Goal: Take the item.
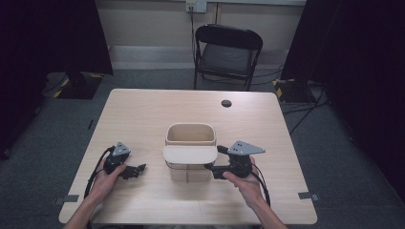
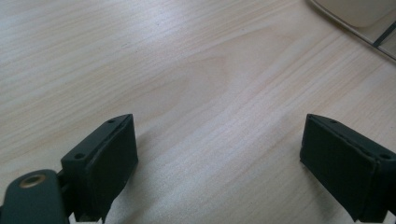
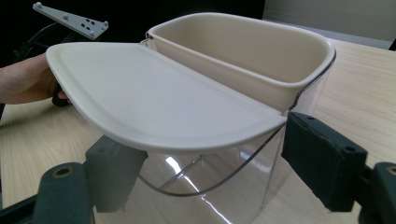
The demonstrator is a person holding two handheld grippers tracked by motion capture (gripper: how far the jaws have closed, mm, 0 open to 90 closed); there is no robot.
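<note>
Right gripper (image 3: 205,172), jaws wide around the clear container (image 3: 224,186) under its cream lid (image 3: 154,98), gripping nothing; off-center squeeze could tip it.

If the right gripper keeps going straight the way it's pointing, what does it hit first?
Most likely the clear plastic container under the cream half-lid. The right gripper has its jaws open on either side of the container's near corner, so the clear wall comes first, though depth is hard to judge.

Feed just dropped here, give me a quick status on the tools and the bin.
Left tool open over bare table. Right tool open, straddling the clear bin under its cream lid, not pinching. Nothing in the way.
</note>
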